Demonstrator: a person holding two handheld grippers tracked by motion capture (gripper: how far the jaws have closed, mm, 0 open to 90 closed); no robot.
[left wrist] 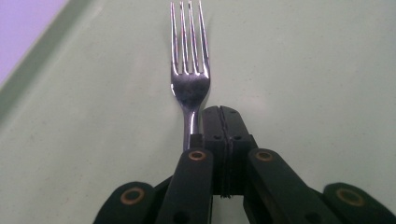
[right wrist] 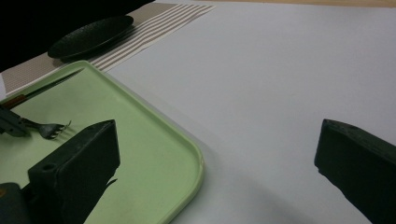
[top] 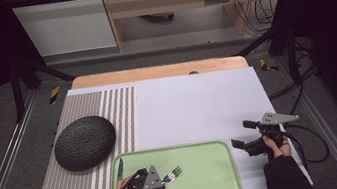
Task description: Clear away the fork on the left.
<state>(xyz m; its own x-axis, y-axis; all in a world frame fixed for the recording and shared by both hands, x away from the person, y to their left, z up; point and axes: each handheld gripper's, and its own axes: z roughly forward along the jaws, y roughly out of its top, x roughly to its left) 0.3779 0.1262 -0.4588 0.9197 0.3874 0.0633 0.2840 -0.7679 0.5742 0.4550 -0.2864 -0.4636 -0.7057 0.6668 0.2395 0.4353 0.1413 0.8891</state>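
Observation:
A silver fork (top: 173, 174) lies on the green tray (top: 205, 182), tines pointing right. My left gripper (top: 162, 180) rests low over the tray at the fork's handle end, held by a hand. In the left gripper view its jaws (left wrist: 222, 114) stand pressed together pad to pad, and the fork (left wrist: 189, 84) runs along the left side of the jaws, its handle slipping under them. Whether the handle is pinched I cannot tell. My right gripper (top: 243, 134) hovers open over the white surface just right of the tray, with nothing between its jaws (right wrist: 219, 126).
A knife (top: 119, 168) lies along the tray's left edge. A black textured plate (top: 85, 142) sits on a striped placemat (top: 120, 109) at the left. A white sheet (top: 198, 105) covers the middle and right of the table.

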